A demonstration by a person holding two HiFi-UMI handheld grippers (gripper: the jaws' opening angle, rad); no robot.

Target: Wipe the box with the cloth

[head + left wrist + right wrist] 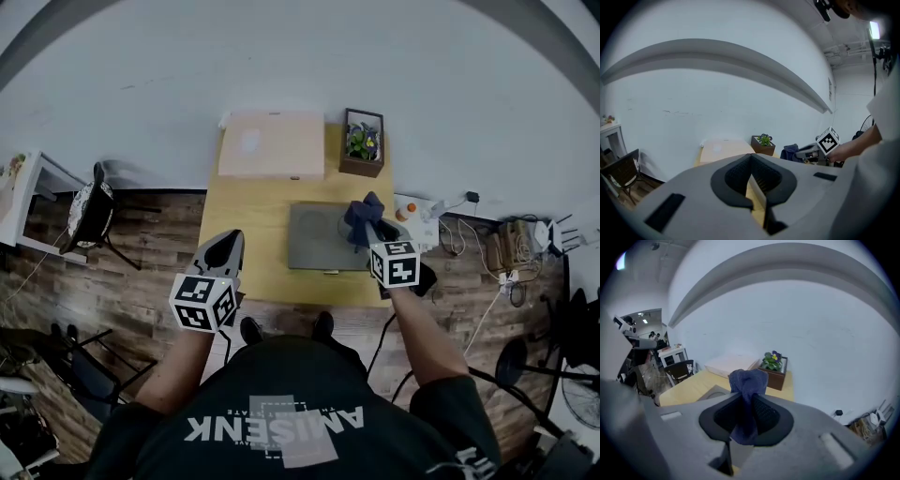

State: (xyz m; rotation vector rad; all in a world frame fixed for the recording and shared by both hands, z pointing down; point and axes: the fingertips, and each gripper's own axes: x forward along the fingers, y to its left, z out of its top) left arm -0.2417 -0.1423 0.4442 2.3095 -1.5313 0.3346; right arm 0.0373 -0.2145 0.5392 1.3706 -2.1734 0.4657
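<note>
I record my right claw (368,228) clamped on a limp, light dark-blue fabric cloth (749,379) bunched above the middle of the yellow wooden table (251,217), my left claw (751,161) closed on nothing, and the pale, flat, seemingly rigid wooden box (272,143) at the table's far edge.

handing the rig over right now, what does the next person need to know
Left gripper: jaws together, nothing in them, over the near left corner of the table.
Right gripper: jaws shut on the dark blue cloth, over the right side of the flat grey box.
A pale box and a planter stand at the table's far end.
Done: cloth is in the jaws.
Left: the wiping. I cannot tell whether the cloth touches the grey box.
</note>
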